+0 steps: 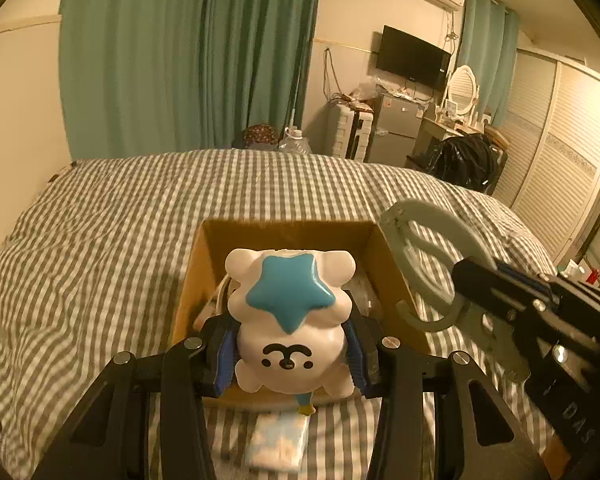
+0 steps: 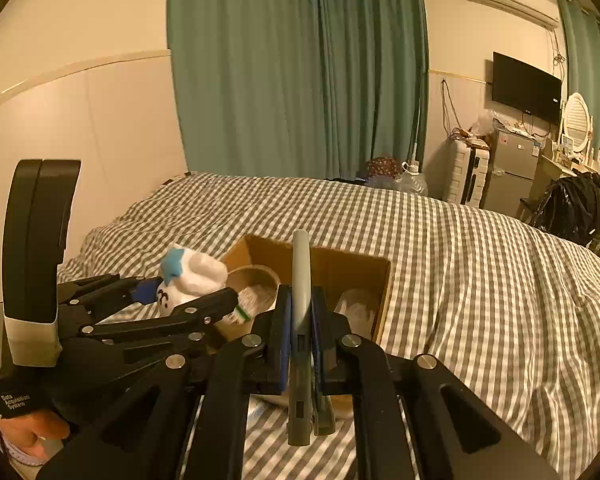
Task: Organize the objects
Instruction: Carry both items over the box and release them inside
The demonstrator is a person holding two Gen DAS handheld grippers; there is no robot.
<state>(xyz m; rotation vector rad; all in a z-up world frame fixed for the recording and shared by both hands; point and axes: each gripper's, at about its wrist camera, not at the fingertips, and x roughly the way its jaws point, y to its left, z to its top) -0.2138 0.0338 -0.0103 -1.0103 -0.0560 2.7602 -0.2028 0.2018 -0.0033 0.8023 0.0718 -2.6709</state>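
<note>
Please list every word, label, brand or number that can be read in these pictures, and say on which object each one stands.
"Data Acquisition System": white print on the black body of the left gripper, near the hand.
"DAS": raised letters on the right gripper body, partly cut off.
TV logo: too small.
Fridge stickers: blurred.
Packet on the bed: blurred.
</note>
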